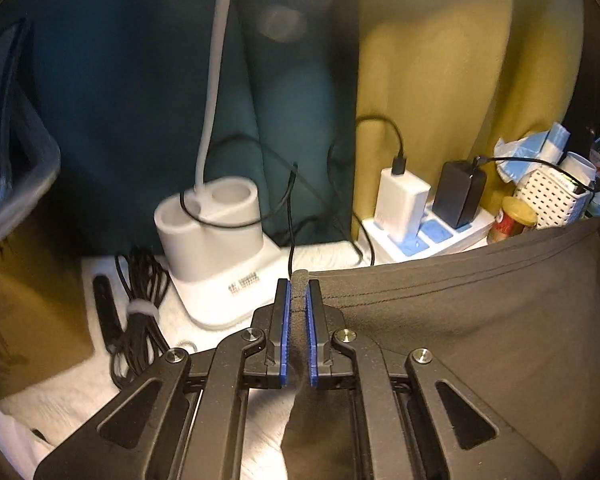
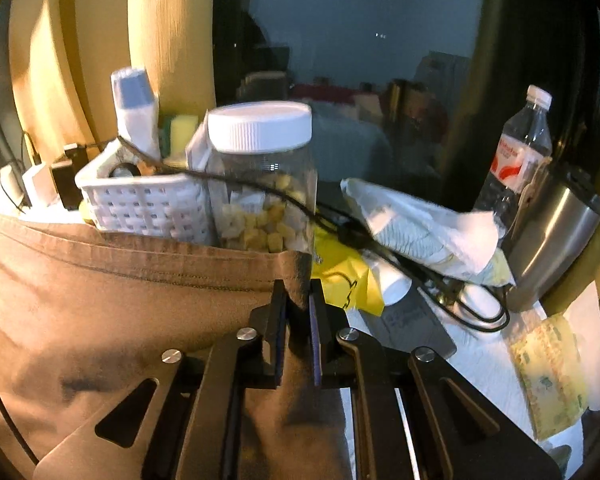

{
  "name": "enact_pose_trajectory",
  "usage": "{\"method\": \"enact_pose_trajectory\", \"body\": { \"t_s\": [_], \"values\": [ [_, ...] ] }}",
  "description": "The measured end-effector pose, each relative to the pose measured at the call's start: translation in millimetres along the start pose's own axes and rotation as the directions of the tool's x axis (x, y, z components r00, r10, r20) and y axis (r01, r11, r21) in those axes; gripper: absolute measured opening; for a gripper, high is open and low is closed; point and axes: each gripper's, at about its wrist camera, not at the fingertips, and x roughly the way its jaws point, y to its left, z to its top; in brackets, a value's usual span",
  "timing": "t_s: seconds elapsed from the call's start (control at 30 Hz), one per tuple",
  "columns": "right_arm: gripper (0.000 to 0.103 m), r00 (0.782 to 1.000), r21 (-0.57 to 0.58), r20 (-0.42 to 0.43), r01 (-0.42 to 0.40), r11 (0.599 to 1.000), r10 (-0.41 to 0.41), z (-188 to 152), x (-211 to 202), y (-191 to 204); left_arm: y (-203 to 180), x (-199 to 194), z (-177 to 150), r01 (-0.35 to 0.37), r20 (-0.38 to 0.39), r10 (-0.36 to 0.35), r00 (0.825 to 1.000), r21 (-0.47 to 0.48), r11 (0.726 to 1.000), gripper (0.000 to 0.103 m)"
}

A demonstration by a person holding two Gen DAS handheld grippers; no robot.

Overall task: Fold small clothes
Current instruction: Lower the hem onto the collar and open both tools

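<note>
Both tongs are pressed together on the small grey-brown stitched cotton garment [image 1: 480, 320]: the left gripper [image 1: 299, 292] is clamped on its left corner, the right gripper [image 2: 299, 300] on its right corner. Between them the hemmed top edge is stretched roughly level, its long axis running side to side, the body hanging below. It is held above the white-covered table [image 1: 328, 252], before a white lamp base [image 1: 216, 236] and a white-lidded clear plastic jar [image 2: 260, 184].
</note>
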Motion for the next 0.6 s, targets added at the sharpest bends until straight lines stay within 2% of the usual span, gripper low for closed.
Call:
{"method": "enact_pose_trajectory", "body": {
  "t_s": [0.07,0.1,0.13,0.17,0.2,0.23,0.27,0.6],
  "values": [
    [0.01,1.0,-0.001,-0.018,0.0,1.0,0.0,-2,4,1,0,5,-2,0.002,-0.037,-0.002,0.999,-0.008,1.0,0.007],
    [0.01,1.0,-0.002,-0.023,0.002,1.0,-0.002,-3,4,1,0,6,-3,-0.002,-0.046,0.001,0.999,-0.013,1.0,0.013],
    [0.01,1.0,-0.006,-0.031,0.004,1.0,-0.005,-4,5,2,1,5,-4,-0.006,-0.048,0.005,0.999,-0.022,1.0,0.029],
    [0.012,0.999,-0.007,-0.035,0.004,1.0,-0.004,-4,5,2,2,3,-5,-0.005,-0.029,0.004,1.0,-0.032,0.999,0.039],
    [0.022,0.999,-0.006,-0.039,0.001,1.0,-0.001,-5,5,2,4,-1,-5,-0.001,-0.022,0.0,1.0,-0.044,0.999,0.056],
    [0.029,0.999,-0.004,-0.042,0.002,1.0,-0.002,-5,4,2,6,-5,-6,0.005,-0.014,-0.006,1.0,-0.058,0.998,0.062],
    [0.036,0.999,-0.002,-0.043,0.003,1.0,-0.003,-5,2,1,7,-7,-5,0.007,-0.012,-0.008,1.0,-0.062,0.998,0.062],
    [0.037,0.999,0.025,-0.049,0.0,1.0,0.002,-21,-35,-7,6,-43,-22,0.002,0.029,0.0,1.0,-0.067,0.998,0.062]
  ]
}}
